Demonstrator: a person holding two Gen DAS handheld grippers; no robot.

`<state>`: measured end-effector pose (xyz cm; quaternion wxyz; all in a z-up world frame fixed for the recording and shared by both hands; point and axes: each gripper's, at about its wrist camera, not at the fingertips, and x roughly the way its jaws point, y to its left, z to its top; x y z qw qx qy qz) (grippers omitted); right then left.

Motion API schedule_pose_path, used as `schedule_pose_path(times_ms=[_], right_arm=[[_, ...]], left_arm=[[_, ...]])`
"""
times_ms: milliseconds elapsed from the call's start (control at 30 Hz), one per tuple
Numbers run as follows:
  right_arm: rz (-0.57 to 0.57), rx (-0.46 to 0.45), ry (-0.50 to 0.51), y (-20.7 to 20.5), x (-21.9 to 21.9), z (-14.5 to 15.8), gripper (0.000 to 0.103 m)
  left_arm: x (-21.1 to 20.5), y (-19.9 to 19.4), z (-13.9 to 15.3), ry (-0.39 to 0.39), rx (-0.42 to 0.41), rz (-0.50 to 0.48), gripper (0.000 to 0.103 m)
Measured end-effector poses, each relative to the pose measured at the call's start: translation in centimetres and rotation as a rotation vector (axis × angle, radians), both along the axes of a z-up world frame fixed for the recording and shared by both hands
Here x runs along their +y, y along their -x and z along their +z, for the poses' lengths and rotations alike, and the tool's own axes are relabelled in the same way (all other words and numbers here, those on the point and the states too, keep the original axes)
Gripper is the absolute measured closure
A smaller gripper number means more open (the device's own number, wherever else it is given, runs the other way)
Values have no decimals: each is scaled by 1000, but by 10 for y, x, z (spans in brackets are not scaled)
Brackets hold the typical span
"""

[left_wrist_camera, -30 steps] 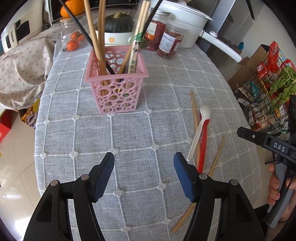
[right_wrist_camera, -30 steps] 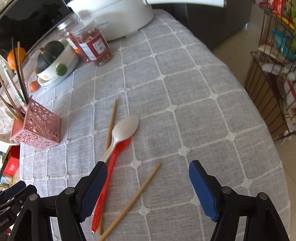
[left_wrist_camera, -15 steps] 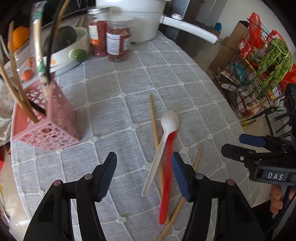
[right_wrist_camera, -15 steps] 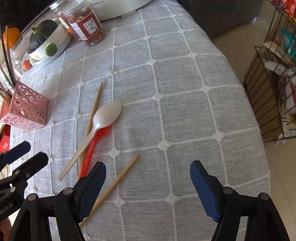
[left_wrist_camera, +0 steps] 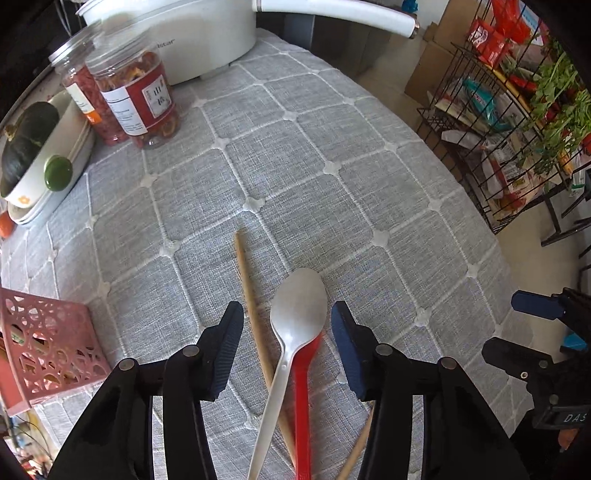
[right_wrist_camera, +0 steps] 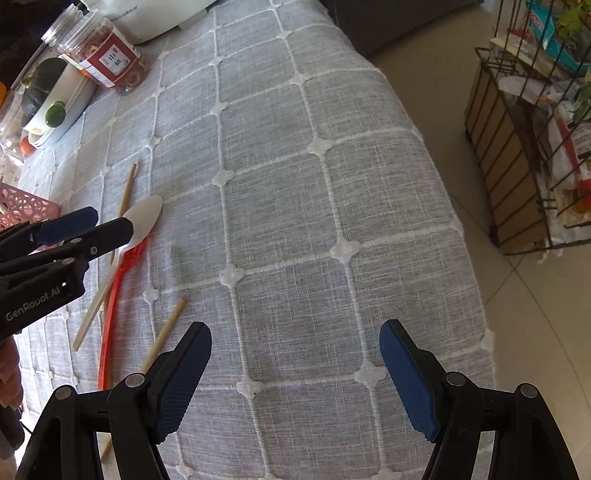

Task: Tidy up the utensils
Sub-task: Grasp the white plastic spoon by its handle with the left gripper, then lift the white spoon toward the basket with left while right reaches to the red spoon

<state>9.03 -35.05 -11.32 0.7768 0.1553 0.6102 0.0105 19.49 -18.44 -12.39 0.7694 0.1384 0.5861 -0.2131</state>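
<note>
A white plastic spoon (left_wrist_camera: pixel 297 314) lies across a red spoon (left_wrist_camera: pixel 303 380) on the grey tablecloth, with a wooden chopstick (left_wrist_camera: pixel 251 295) beside them and another chopstick (right_wrist_camera: pixel 166 328) nearer the edge. My left gripper (left_wrist_camera: pixel 286 345) is open, its jaws on either side of the spoons and chopstick, just above them. It also shows in the right wrist view (right_wrist_camera: pixel 92 225) over the white spoon (right_wrist_camera: pixel 146 218). My right gripper (right_wrist_camera: pixel 293 373) is open and empty above bare cloth near the table's right edge. The pink utensil basket (left_wrist_camera: pixel 44 350) stands at the left.
Two jars (left_wrist_camera: pixel 136 96), a white pot (left_wrist_camera: pixel 184 33) and a bowl with a squash (left_wrist_camera: pixel 37 147) stand at the back. A wire rack (left_wrist_camera: pixel 517 110) of groceries stands on the floor to the right of the table edge (right_wrist_camera: pixel 454 221).
My left gripper swung away from the pink basket to the right and dropped down over the spoons. My right gripper shifted toward the table's right edge.
</note>
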Motion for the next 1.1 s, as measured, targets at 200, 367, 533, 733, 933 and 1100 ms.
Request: schedule_pose_path(times_ms=[200, 367, 533, 733, 933, 1100], right_arm=[[-5, 3, -14, -1, -1, 0, 23], [11, 4, -18, -2, 5, 0, 23], [14, 6, -8, -6, 11, -1, 23], [61, 6, -10, -11, 33, -1, 23], [105, 9, -17, -18, 61, -3, 23], [130, -6, -14, -26, 82, -2, 23]], left_arm=[[-7, -5, -14, -23, 44, -4, 66], [-14, -3, -20, -34, 35, 2, 67], [-4, 6, -6, -17, -28, 12, 67], [47, 30, 30, 78, -114, 102, 67], [116, 69, 62, 190, -206, 196, 67], [164, 96, 74, 261, -246, 278, 68]])
